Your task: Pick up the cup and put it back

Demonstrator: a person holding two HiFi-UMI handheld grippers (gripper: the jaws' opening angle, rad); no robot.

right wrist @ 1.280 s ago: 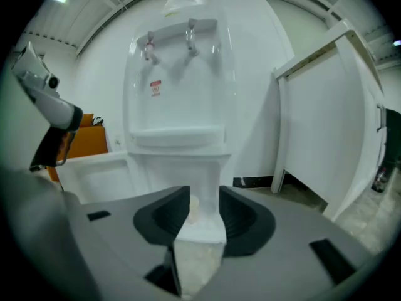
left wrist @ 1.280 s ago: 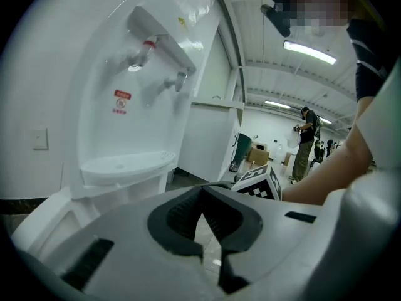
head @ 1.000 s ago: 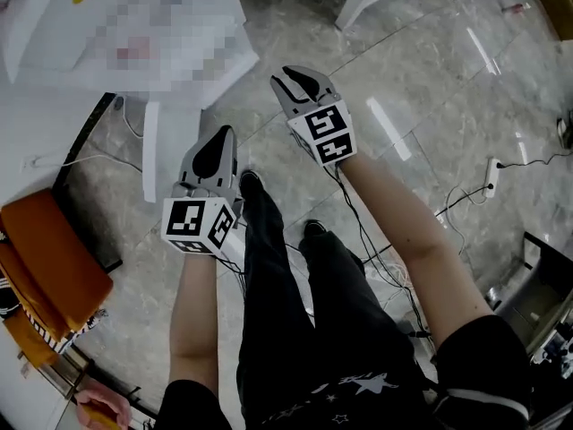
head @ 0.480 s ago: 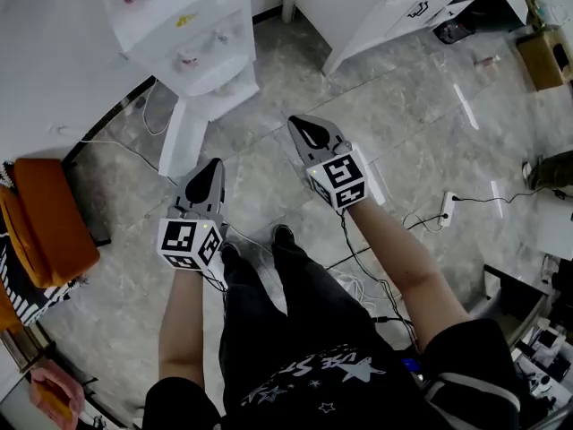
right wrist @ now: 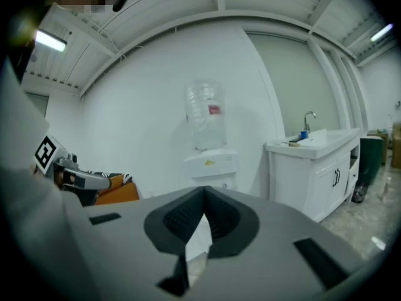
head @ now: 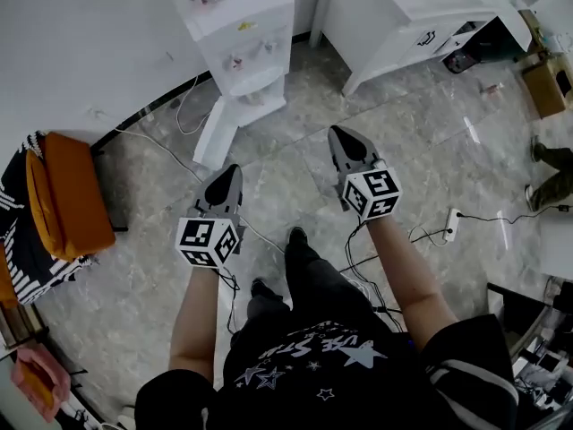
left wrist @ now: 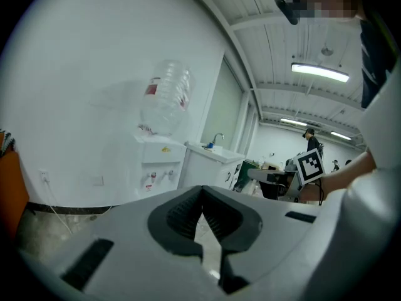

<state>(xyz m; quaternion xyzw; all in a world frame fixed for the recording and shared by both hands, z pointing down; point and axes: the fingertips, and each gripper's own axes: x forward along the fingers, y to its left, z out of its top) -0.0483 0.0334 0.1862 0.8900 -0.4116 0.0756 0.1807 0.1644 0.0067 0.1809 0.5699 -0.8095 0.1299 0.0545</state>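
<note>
No cup shows in any view. My left gripper (head: 227, 177) and right gripper (head: 346, 139) are held out side by side above the grey tiled floor, and both point toward a white water dispenser (head: 240, 27). The left gripper (left wrist: 202, 194) is shut, its dark pads meeting at the tip with nothing between them. My right gripper (right wrist: 203, 196) is likewise shut and empty. The dispenser (right wrist: 210, 163) carries a clear upturned bottle (right wrist: 205, 113) and stands straight ahead against the white wall.
A white sink cabinet (head: 407, 7) stands right of the dispenser. An orange chair (head: 70, 195) with a striped cloth is at the left wall. Cables and a power strip (head: 450, 225) lie on the floor near my feet. A person (left wrist: 311, 142) stands far off.
The dispenser and sink cabinet have come fully into the head view as the camera lifted. Both grippers stay out front. The right gripper's jaws look narrower than a second ago.
</note>
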